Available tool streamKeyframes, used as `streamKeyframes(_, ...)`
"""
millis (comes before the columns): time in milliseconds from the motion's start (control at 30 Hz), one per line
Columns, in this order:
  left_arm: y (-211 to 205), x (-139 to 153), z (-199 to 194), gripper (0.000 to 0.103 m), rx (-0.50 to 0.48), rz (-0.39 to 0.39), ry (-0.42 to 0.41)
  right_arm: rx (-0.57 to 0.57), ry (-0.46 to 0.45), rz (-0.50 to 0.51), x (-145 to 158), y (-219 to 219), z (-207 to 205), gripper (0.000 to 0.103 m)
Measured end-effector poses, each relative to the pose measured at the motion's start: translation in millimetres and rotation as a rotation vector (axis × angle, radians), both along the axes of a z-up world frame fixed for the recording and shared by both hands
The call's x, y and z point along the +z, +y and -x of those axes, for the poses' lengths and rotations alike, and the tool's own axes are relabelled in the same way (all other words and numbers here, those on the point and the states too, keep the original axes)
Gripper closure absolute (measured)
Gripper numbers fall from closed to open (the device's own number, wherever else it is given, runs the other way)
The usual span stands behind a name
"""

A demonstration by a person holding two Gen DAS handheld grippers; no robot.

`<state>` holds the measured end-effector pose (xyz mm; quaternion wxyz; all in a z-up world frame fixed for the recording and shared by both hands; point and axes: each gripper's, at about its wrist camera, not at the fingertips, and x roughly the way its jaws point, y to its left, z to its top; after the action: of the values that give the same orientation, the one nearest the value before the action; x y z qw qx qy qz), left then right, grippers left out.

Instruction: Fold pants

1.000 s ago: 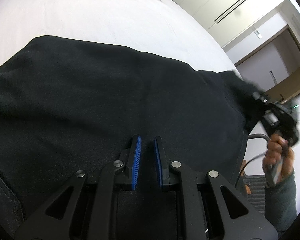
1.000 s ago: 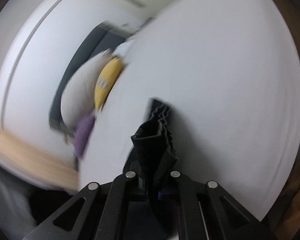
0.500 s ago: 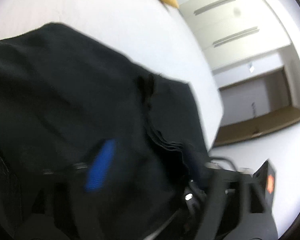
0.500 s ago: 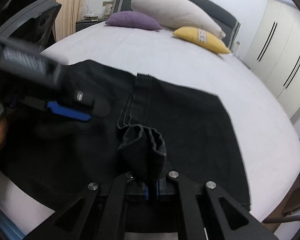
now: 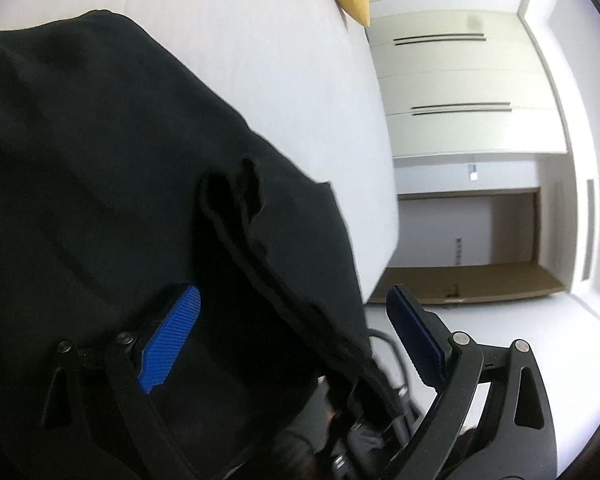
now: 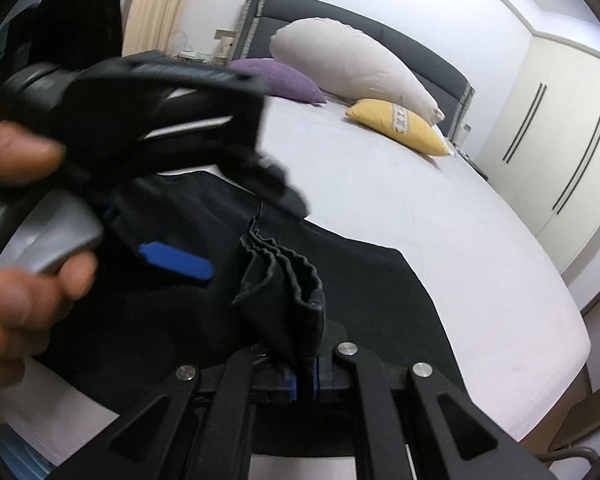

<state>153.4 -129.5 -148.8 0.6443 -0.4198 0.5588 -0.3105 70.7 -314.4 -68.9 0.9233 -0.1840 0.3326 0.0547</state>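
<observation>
Black pants [image 5: 100,152] lie spread on the white bed [image 5: 268,60]. My left gripper [image 5: 296,328] is open wide, its blue pads [image 5: 172,336] on either side of a bunched, raised fold of the pants [image 5: 268,248]. In the right wrist view my right gripper [image 6: 304,380] is shut on that bunched hem of the pants [image 6: 288,304] and holds it above the flat cloth [image 6: 372,292]. The left gripper [image 6: 160,128] shows there at upper left, held by a hand, one blue pad [image 6: 176,260] visible.
A white pillow [image 6: 348,64], a purple pillow [image 6: 276,80] and a yellow pillow [image 6: 400,126] lie at the dark headboard. White wardrobes [image 5: 456,80] stand past the bed's right edge. The bed's corner [image 6: 560,360] is near the pants.
My left gripper has opened wide and swung over to the fold that the right gripper holds. The right gripper carried the hem back over the pants and now holds it steady.
</observation>
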Motion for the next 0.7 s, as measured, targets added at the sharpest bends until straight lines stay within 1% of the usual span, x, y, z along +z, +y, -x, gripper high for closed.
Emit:
streamKeyframes(33,2.5,-2.1,-5.0,0.01,-0.004,0.003,0.008,0.005,-0.001,0.002,0.6,2.3,0.4,0.097)
streamKeyframes(100,1.3,-4.8,-12.2,0.043,-0.031,-0.034,0.021,0.021,-0.004,0.009,1.7,8.6,3.1,0.097)
streamKeyframes(133,-1.4,-5.2,-16.7,0.08,-0.075,-0.065,0.026,0.031,-0.008,0.015,1.4,10.4,5.2,0.097)
streamKeyframes(167,-3.8,-3.6,-20.5,0.088,-0.107,-0.111,0.017,0.044,-0.01,0.021,1.6,13.0,5.7,0.097)
streamKeyframes(200,-4.7,0.6,-22.6,0.089,-0.132,-0.148,-0.008,0.055,-0.011,0.024,2.5,17.1,6.9,0.097)
streamKeyframes(233,-5.4,7.9,-24.6,0.096,-0.166,-0.179,-0.046,0.066,-0.012,0.03,2.8,21.2,9.9,0.097)
streamKeyframes(333,-0.9,32.5,-29.7,0.097,-0.238,-0.26,-0.147,0.112,-0.019,0.051,5.0,35.8,11.9,0.097)
streamKeyframes(433,3.7,51.2,-40.4,0.097,-0.281,-0.337,-0.215,0.174,-0.022,0.082,4.6,53.2,12.2,0.097)
streamKeyframes(533,12.7,57.6,-38.6,0.097,-0.291,-0.379,-0.228,0.229,-0.019,0.099,1.8,68.4,13.7,0.097)
streamKeyframes(600,21.8,53.9,-29.5,0.097,-0.291,-0.406,-0.222,0.259,-0.004,0.101,-2.0,78.0,14.8,0.097)
streamKeyframes(700,38.0,37.9,-18.3,0.097,-0.277,-0.432,-0.193,0.299,0.026,0.111,-11.5,88.7,16.1,0.097)
